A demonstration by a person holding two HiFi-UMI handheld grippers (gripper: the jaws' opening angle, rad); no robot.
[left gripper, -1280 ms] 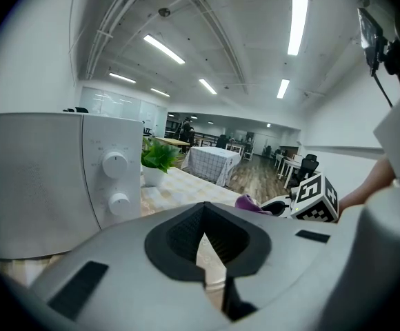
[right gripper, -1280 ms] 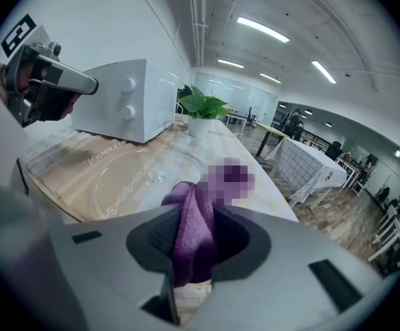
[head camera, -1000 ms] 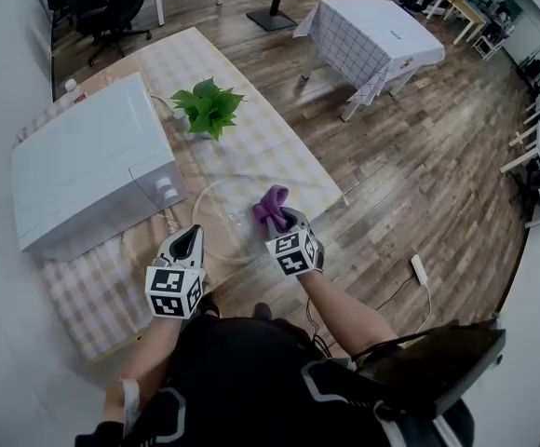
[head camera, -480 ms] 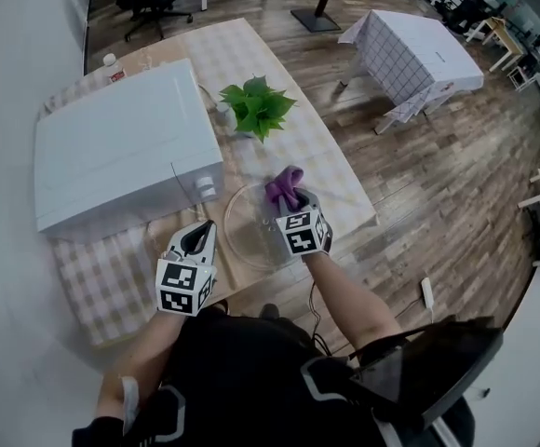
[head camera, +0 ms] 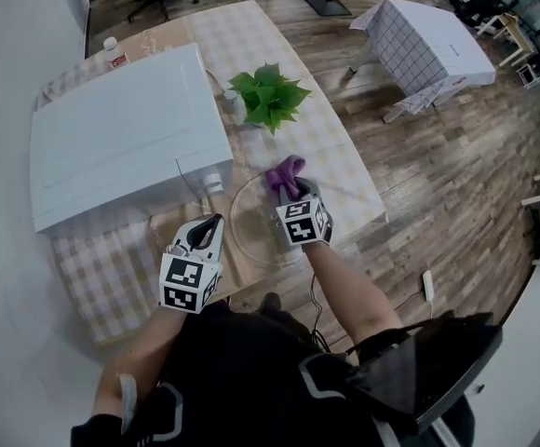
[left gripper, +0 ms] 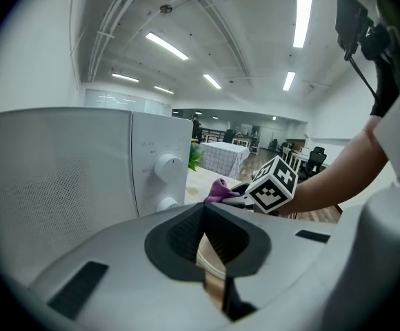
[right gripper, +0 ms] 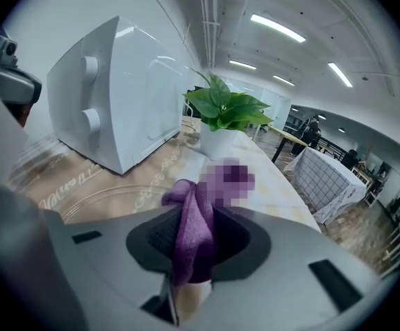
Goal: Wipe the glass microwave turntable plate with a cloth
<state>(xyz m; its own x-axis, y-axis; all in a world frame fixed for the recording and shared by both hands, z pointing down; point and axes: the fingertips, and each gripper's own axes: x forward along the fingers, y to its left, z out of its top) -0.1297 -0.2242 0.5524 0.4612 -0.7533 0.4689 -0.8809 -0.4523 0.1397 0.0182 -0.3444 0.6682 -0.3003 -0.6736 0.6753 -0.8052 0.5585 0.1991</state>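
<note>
Gripping the purple cloth [head camera: 284, 172] over the glass turntable plate [head camera: 248, 236]

On my right gripper [head camera: 291, 194] the fingers are clenched on the cloth, which bunches up past their tips above the plate's far rim. The plate lies flat on the checked surface [head camera: 344, 170], just in front of the white microwave [head camera: 121, 138]. On my left gripper [head camera: 212, 226] the fingers are pressed together with nothing between them, just beside the plate's left rim.

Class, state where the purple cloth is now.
Head view: the purple cloth is clamped in the right gripper, over the glass plate's far right rim, just short of the plant.
</note>
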